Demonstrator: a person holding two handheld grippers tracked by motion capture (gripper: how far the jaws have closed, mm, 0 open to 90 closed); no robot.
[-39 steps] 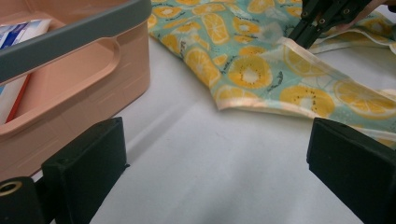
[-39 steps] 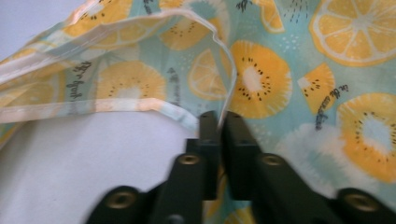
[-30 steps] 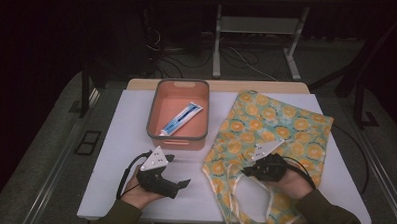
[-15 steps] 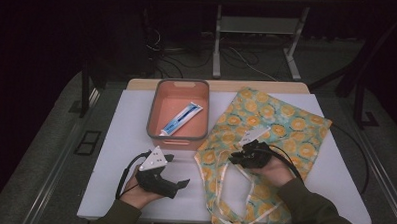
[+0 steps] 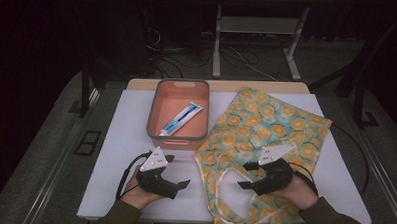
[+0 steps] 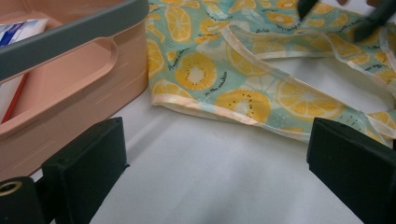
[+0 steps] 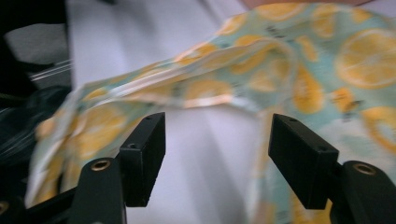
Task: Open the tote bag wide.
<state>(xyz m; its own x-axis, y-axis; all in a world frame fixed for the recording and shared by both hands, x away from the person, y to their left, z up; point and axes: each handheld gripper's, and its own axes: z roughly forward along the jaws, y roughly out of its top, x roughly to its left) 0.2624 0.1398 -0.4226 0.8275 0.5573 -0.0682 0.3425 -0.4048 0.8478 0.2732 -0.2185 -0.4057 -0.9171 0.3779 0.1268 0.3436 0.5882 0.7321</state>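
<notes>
- Tote bag, printed with citrus slices, lies flat on the right half of the white surface, its mouth and pale handle loops toward the person, its long axis running from about 7 to 1 o'clock.
- Right gripper is much the nearer: it hovers at the bag's near edge, pointing toward 9 o'clock at the handle loops, which lie just off its tips.
- Its jaws have just been opening and stand apart with no fabric pinched between them.
- Left gripper rests low on the surface, aimed toward 3 o'clock at the bag's near corner, jaws wide open and empty.
- Pink bin holding a toothpaste tube sits at 12 o'clock from the left gripper.
</notes>
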